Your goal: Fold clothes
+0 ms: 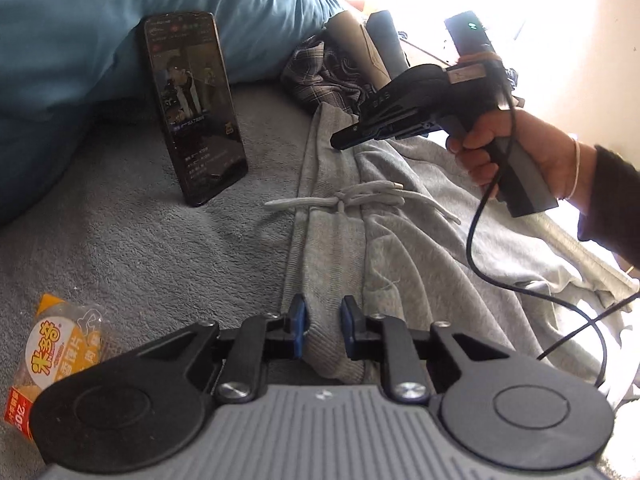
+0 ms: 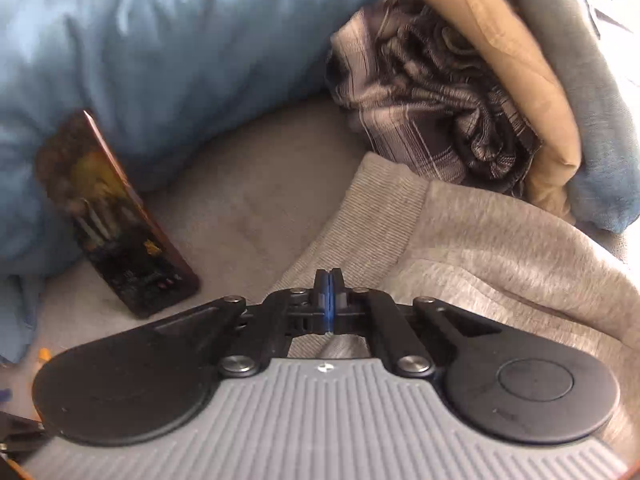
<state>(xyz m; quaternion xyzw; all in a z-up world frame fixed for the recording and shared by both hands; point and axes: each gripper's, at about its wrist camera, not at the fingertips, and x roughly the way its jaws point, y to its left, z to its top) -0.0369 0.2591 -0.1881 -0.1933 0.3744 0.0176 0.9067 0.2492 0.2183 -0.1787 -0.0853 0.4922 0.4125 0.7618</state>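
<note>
Grey sweatpants point(image 1: 360, 240) lie spread on the grey fleece blanket point(image 1: 160, 248), waistband point(image 1: 320, 208) running near-to-far w/ the knotted drawstring point(image 1: 352, 200) on top; legs trail off right, rumpled. They look like thick, soft cotton fleece: limp, medium weight, won't hold a shape, not slippery, nothing fragile. The ribbed waistband is the firmest bit & the best place to pinch; a corner grip at each end should let the cloth hang even, whereas a pinch mid-panel would prob. just bunch it. The loose drawstring could snag. Left gripper point(image 1: 323, 322) sits at the near end of the waistband, jaws apart w/ the ribbed edge between the blue pads point(image 1: 298, 320), not yet clamped. Right gripper point(image 2: 329, 300), held in the person's hand point(image 1: 516, 140), is at the far end; its jaws are pressed together and in the right wrist view the pads meet w/ no cloth visibly between them, so it seems clenched on nothing, just over the far waistband corner point(image 2: 384, 184). Whether the pants are laid out for folding or mid-fold, can't tell. Beyond: a crumpled plaid garment point(image 2: 420, 112), plus tan and blue-grey folded cloth point(image 2: 520, 80) stacked far right. No real containers; only a snack packet point(image 1: 56, 356) near left, contents unclear. A phone point(image 1: 196, 108) leans on the blue duvet point(image 1: 80, 40).
</note>
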